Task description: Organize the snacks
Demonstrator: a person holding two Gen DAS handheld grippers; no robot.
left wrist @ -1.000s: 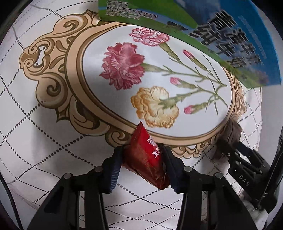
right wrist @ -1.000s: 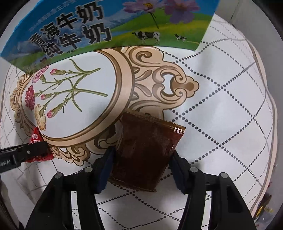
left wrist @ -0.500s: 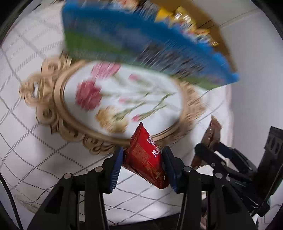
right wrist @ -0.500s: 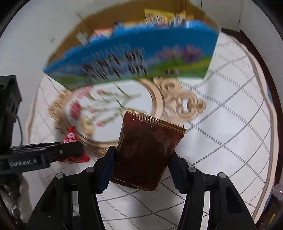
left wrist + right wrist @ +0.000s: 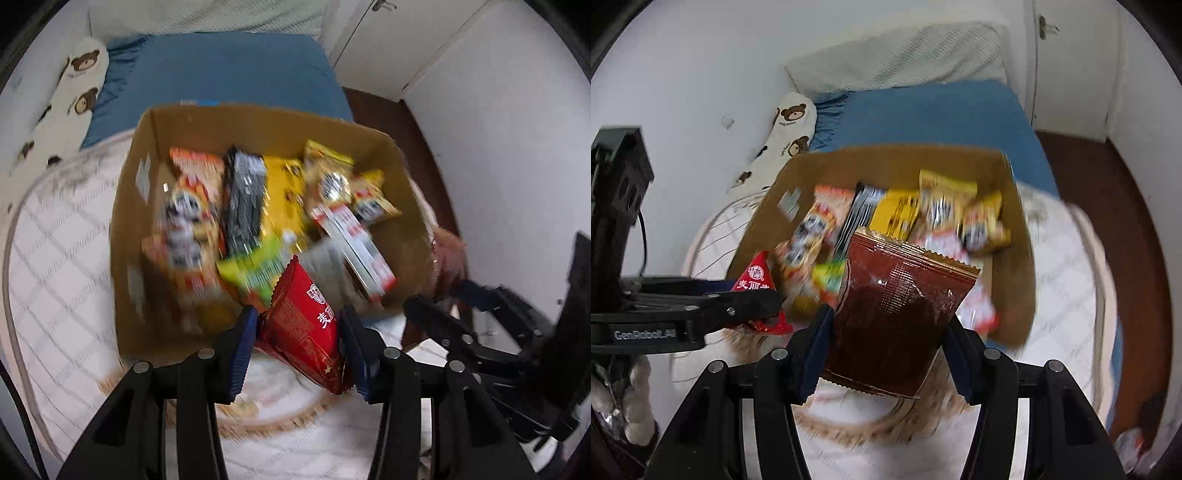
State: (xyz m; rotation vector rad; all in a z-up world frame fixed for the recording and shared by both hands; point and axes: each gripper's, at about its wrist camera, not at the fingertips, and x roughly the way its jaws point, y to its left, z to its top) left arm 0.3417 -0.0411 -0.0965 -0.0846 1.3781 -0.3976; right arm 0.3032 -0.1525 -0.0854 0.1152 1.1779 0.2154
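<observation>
My left gripper point(image 5: 299, 347) is shut on a red snack packet point(image 5: 304, 328) and holds it in the air at the near edge of an open cardboard box point(image 5: 129, 229). My right gripper point(image 5: 886, 350) is shut on a dark brown snack packet point(image 5: 897, 314), also raised before the same box point(image 5: 1023, 295). The box holds several snack packs in yellow, orange, black and green. The left gripper with its red packet point(image 5: 757, 280) shows at the left of the right wrist view. The right gripper point(image 5: 443, 310) shows at the right of the left wrist view.
The box sits on a white quilted cloth point(image 5: 55, 280) with a gold floral medallion point(image 5: 871, 417) below the grippers. Behind it are a blue bed sheet point(image 5: 229, 70), a bear-print pillow point(image 5: 790, 125) and white walls. Dark floor point(image 5: 1108, 206) lies to the right.
Both grippers have risen and tilted up with their packets. The view went from the box's blue outer side and the medallion to looking down into the open box.
</observation>
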